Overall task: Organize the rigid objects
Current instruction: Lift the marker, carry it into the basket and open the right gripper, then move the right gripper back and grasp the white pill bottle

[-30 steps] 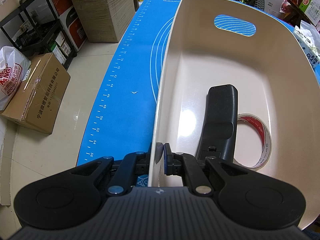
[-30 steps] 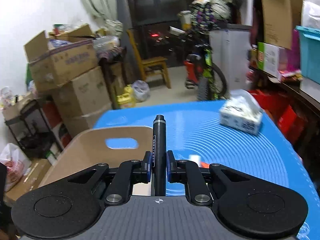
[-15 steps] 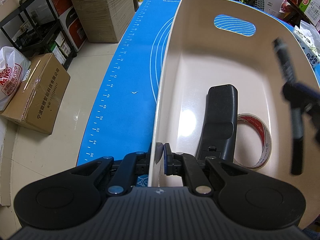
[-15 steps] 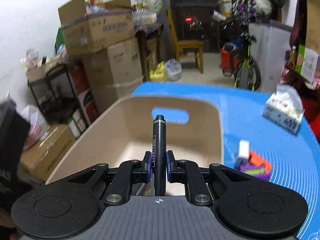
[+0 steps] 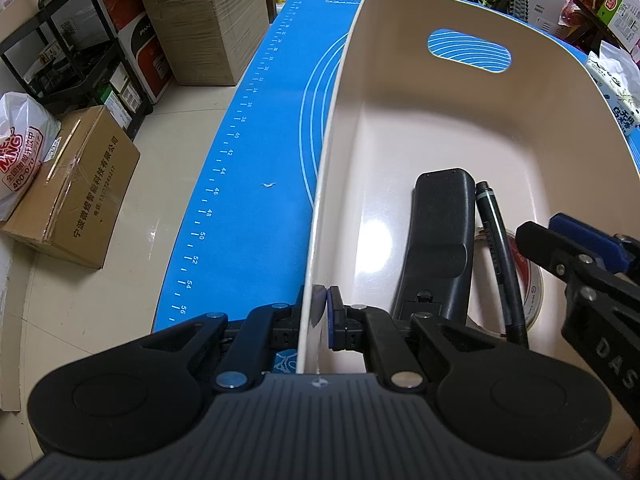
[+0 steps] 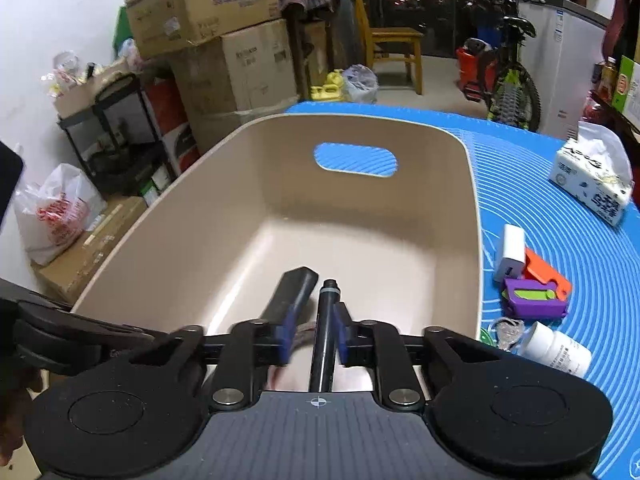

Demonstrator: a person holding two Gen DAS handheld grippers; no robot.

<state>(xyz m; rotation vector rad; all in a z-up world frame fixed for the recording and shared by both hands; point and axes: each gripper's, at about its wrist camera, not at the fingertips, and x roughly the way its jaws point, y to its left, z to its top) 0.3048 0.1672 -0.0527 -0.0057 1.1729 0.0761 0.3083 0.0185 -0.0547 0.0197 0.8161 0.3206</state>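
A beige bin stands on the blue mat. My left gripper is shut on the bin's near left wall. Inside lie a black remote, a roll of tape and a black pen, which rests beside the remote across the tape. My right gripper is open inside the bin, its jaws on either side of the pen and apart from it. The remote shows just left of it. The bin fills that view.
On the mat right of the bin lie a white charger, an orange piece, a purple and green piece, a white bottle and a tissue pack. Cardboard boxes and a shelf stand on the floor to the left.
My right gripper came down into the bin with the pen and opened. The pen now lies beside the remote. My left gripper has kept its hold on the bin wall.
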